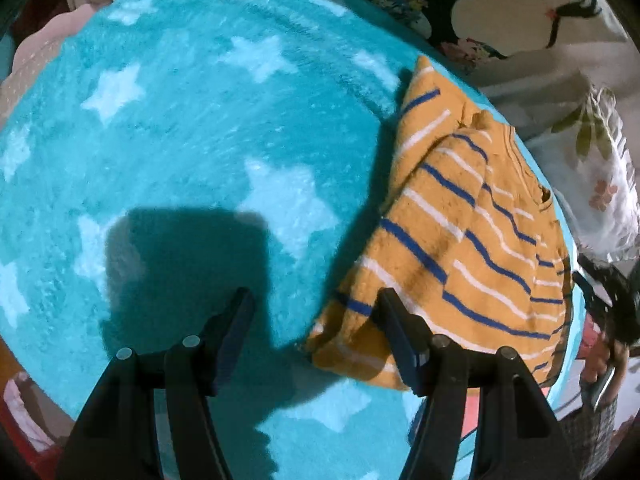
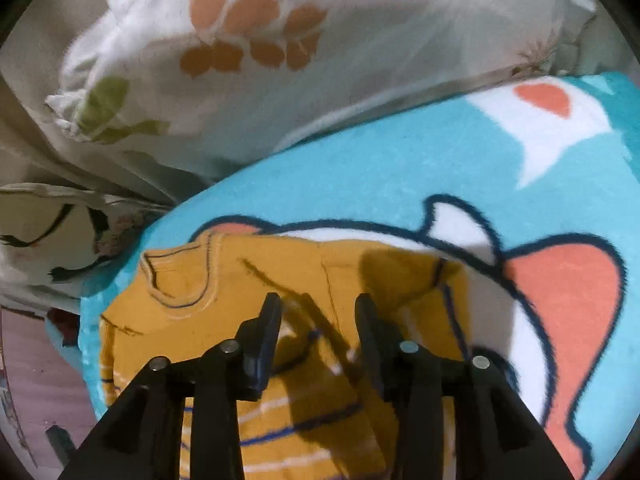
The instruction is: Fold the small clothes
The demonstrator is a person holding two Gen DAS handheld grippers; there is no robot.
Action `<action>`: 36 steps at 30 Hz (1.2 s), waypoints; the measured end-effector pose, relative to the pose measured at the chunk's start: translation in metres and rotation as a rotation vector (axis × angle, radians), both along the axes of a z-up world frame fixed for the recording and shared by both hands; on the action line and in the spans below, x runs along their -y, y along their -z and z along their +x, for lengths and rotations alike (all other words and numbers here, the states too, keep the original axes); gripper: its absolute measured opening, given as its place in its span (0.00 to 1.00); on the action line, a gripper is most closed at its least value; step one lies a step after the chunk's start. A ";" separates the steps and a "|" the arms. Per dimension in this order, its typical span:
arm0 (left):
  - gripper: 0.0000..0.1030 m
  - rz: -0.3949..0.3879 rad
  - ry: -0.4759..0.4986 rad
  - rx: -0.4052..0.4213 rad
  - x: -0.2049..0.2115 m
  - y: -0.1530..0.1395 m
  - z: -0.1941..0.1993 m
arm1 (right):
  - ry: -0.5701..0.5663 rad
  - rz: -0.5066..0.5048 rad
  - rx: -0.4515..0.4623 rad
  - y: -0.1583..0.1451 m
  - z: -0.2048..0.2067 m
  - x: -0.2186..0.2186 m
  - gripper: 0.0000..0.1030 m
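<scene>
Small mustard-yellow knit sweater with blue and white stripes, partly folded and rumpled, lying on a fluffy turquoise blanket with pale stars, toward its right-hand edge in the left wrist view. One folded flap overlapping the body, collar end toward the far side.

Left gripper hovering low over the blanket, fingers spread wide apart, nothing between them. Left finger over bare turquoise pile, right finger crossing in front of the sweater's near corner; whether touching the cloth, impossible to tell. Dark square shadow on the blanket just ahead of the fingers.

Right gripper above the same sweater, seen here from the collar side, ribbed neckline to the left, striped part near the bottom edge. Fingers apart, clasping nothing, a raised fold of yellow knit lying between and below them. Contact with the cloth not clear.

Same blanket in the right wrist view bearing a white and coral cartoon figure outlined in dark blue. Beyond it, a white pillow with orange and green leaf print and crumpled cream floral bedding.
</scene>
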State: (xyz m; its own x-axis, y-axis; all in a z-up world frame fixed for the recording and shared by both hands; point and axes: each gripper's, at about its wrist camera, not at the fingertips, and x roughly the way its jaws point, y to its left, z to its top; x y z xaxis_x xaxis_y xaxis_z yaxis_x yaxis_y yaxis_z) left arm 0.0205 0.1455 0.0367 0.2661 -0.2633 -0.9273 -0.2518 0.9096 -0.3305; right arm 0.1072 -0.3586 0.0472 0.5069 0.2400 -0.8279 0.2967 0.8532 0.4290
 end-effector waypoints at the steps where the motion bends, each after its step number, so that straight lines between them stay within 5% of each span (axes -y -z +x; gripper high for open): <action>1: 0.62 0.003 -0.002 -0.001 -0.001 0.000 0.002 | -0.011 -0.011 0.015 -0.008 -0.010 -0.002 0.42; 7: 0.62 0.015 -0.017 0.021 -0.015 -0.003 0.013 | -0.057 -0.032 0.049 -0.022 -0.055 -0.024 0.44; 11: 0.63 0.146 0.017 0.023 -0.018 -0.004 0.012 | -0.043 -0.065 0.006 -0.011 -0.075 -0.031 0.45; 20: 0.63 0.081 -0.017 0.023 -0.052 -0.005 -0.017 | -0.085 -0.045 0.038 -0.024 -0.092 -0.073 0.45; 30: 0.63 0.059 -0.074 0.070 -0.091 -0.027 -0.075 | -0.532 -0.160 0.007 -0.009 -0.090 -0.255 0.47; 36: 0.63 0.052 -0.142 0.046 -0.126 -0.017 -0.110 | -0.769 -0.410 0.013 0.021 -0.122 -0.359 0.52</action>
State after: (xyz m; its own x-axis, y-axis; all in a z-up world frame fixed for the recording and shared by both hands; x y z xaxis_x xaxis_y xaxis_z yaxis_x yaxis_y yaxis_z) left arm -0.0892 0.2712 0.0535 0.3393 -0.1717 -0.9249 -0.3649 0.8822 -0.2977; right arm -0.0145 0.0004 0.0259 0.3362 0.2041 -0.9194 -0.4281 0.9027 0.0438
